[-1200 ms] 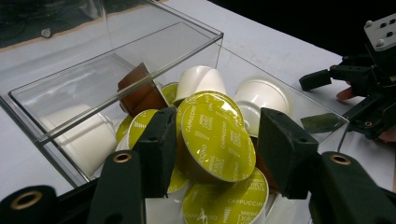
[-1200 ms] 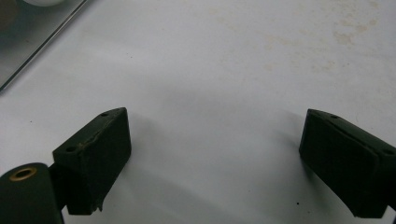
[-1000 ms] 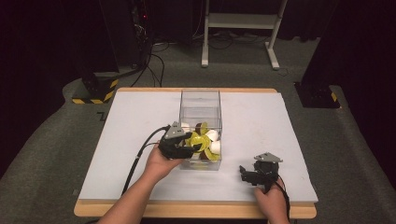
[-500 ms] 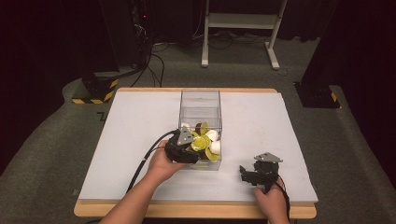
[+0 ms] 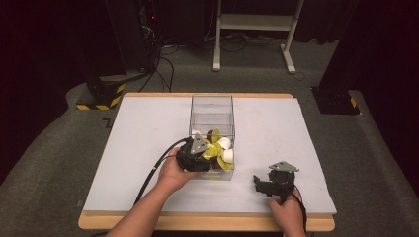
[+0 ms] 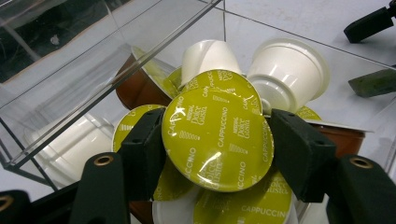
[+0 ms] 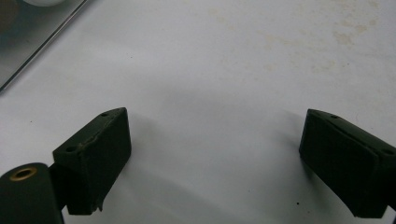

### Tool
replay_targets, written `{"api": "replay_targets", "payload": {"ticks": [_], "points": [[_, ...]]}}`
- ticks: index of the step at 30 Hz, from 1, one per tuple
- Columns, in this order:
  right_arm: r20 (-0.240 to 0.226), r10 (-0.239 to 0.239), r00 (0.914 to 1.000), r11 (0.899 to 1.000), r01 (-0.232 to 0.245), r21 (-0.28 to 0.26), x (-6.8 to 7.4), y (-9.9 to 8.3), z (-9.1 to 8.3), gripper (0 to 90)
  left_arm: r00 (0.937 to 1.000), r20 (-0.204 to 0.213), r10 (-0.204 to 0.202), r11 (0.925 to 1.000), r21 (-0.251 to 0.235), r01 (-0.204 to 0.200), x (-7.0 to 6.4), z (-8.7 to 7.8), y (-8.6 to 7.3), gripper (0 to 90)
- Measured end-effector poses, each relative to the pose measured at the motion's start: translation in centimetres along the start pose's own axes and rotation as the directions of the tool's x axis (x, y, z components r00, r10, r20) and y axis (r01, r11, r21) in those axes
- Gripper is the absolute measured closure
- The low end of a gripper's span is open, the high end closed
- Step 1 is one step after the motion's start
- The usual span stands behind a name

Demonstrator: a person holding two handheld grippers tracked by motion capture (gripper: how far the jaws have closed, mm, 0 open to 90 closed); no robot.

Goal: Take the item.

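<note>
- A green-lidded Cappuccino capsule point(image 6: 217, 137) is clamped between the jaws of the left gripper point(image 6: 217, 144), at the near end of the clear acrylic box point(image 5: 211, 106).
- More capsules point(image 6: 285, 70) are piled behind it, toward 12 o'clock; most sorting is judged undone.
- The right gripper point(image 5: 271, 185) is rested at 4 o'clock on the white table point(image 5: 148, 128), jaws spread, nothing held.

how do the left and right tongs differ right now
The left tongs are closed on a green foil-lidded coffee capsule at the clear plastic box; the right tongs are open and hold nothing, above the bare white table. Both have black jaws.
</note>
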State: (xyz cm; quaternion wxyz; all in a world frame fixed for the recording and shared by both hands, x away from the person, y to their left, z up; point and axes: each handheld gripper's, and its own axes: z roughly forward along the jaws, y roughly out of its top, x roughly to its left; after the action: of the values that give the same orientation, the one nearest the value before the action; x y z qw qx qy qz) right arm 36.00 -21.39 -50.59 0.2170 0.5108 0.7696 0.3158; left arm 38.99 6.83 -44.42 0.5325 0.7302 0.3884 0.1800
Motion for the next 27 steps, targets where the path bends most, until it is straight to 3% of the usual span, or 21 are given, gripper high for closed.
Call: {"api": "replay_targets", "payload": {"ticks": [4,5,6,14,15,27], "points": [[0.0,0.0,1.0,1.0,0.0,0.0,0.0,0.0,0.0,9.1,0.9996,0.009,-0.027,0.9996,-0.009,0.027,0.2,-0.2,-0.1,39.4],[0.0,-0.001,1.0,1.0,0.001,0.0,0.0,0.0,0.0,9.1,0.9987,0.01,-0.049,0.9985,-0.025,0.05,0.1,-0.1,-0.1,39.5],[0.0,-0.001,1.0,1.0,0.001,0.0,0.0,0.0,0.0,9.1,0.9991,0.016,-0.039,0.9991,-0.016,0.04,0.3,-0.2,-0.1,39.5],[0.0,0.0,1.0,1.0,0.0,0.0,0.0,0.0,0.0,9.1,0.9971,0.032,-0.069,0.9962,-0.05,0.071,0.4,-0.8,0.1,39.6],[0.0,0.0,1.0,1.0,0.0,0.0,0.0,0.0,0.0,9.1,0.9957,0.034,-0.086,0.9941,-0.063,0.088,0.3,-0.8,0.1,39.6],[0.0,0.0,1.0,1.0,0.0,0.0,0.0,0.0,0.0,9.1,0.9921,0.052,-0.114,0.9865,-0.112,0.119,0.9,-2.4,1.0,39.7]]}}
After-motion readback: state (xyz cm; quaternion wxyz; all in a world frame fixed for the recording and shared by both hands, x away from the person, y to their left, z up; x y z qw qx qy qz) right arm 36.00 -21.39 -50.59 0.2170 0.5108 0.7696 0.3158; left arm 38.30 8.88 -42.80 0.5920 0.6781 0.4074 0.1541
